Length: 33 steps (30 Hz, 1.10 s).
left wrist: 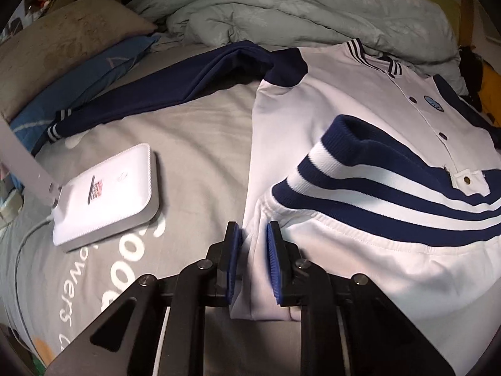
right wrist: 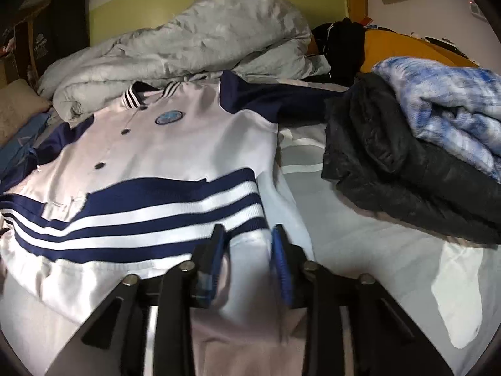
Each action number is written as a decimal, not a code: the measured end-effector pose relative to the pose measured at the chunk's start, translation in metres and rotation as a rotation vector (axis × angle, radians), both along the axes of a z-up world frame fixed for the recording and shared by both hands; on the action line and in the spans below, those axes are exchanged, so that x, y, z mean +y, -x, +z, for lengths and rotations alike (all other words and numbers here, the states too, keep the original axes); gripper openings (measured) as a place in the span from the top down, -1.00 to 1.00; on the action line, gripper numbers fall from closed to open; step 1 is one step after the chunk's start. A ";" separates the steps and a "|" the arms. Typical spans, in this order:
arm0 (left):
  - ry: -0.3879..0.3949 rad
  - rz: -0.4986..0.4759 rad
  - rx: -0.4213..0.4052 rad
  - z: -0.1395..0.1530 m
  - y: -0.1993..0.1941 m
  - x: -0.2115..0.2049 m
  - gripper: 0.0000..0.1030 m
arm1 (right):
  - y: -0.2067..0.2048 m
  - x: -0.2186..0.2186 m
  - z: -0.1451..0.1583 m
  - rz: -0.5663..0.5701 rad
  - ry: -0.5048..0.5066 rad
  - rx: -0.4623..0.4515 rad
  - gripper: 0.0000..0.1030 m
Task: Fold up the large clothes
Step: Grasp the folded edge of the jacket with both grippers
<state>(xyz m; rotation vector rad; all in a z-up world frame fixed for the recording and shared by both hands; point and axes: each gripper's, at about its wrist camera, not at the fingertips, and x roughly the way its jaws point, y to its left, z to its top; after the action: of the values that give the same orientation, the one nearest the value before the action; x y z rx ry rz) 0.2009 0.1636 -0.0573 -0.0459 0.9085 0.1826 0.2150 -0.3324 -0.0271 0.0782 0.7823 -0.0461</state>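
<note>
A white jacket with navy sleeves and a navy-and-white striped hem band lies on the bed, its bottom part folded up over the chest. One navy sleeve stretches out to the left. My left gripper stands with its jaws partly apart around the white fabric at the left end of the fold. In the right wrist view the jacket shows with its striped band. My right gripper has its jaws partly apart around the white fabric at the right end of the fold.
A white flat device with a cable lies on the grey sheet left of the jacket. A rumpled grey duvet lies behind. A pillow is far left. A dark jacket and blue fleece are piled at right.
</note>
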 end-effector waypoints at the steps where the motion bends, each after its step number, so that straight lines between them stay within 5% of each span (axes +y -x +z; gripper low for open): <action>1: 0.024 0.005 -0.007 0.002 0.004 0.004 0.63 | 0.008 -0.004 0.004 0.004 -0.029 -0.004 0.30; 6: 0.117 -0.028 -0.044 0.018 0.025 0.009 0.60 | 0.036 -0.009 0.016 0.025 -0.055 0.039 0.30; 11: 0.057 -0.038 0.001 0.007 0.028 -0.007 0.47 | 0.025 -0.006 -0.008 0.057 -0.072 0.117 0.32; 13: 0.022 -0.033 0.019 0.001 0.025 -0.010 0.47 | 0.025 -0.008 -0.014 0.026 -0.057 0.120 0.87; 18: 0.010 -0.010 0.033 0.000 0.022 -0.009 0.42 | 0.028 -0.013 0.026 -0.040 0.038 -0.057 0.90; 21: -0.018 -0.021 0.031 -0.001 0.022 -0.012 0.42 | 0.004 -0.030 0.005 -0.094 -0.027 0.045 0.90; 23: -0.032 -0.028 0.028 -0.001 0.023 -0.013 0.41 | -0.005 -0.028 -0.016 -0.111 0.009 0.114 0.90; 26: -0.001 -0.024 0.026 0.000 0.022 -0.009 0.41 | -0.003 -0.014 -0.014 -0.109 0.108 0.097 0.89; 29: 0.017 -0.031 0.021 0.005 0.024 -0.006 0.41 | 0.010 -0.013 0.000 -0.122 0.131 0.032 0.69; 31: 0.013 -0.049 -0.010 0.015 0.030 -0.009 0.42 | 0.022 -0.017 0.013 -0.149 0.103 -0.015 0.13; 33: 0.034 -0.070 -0.059 0.029 0.039 -0.011 0.42 | 0.033 -0.020 0.024 -0.139 0.051 -0.053 0.07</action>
<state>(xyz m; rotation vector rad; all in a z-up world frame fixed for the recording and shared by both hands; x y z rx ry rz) 0.1622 0.1521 -0.0285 -0.0508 0.8532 0.0999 0.1818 -0.3522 -0.0029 0.0845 0.7209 -0.1947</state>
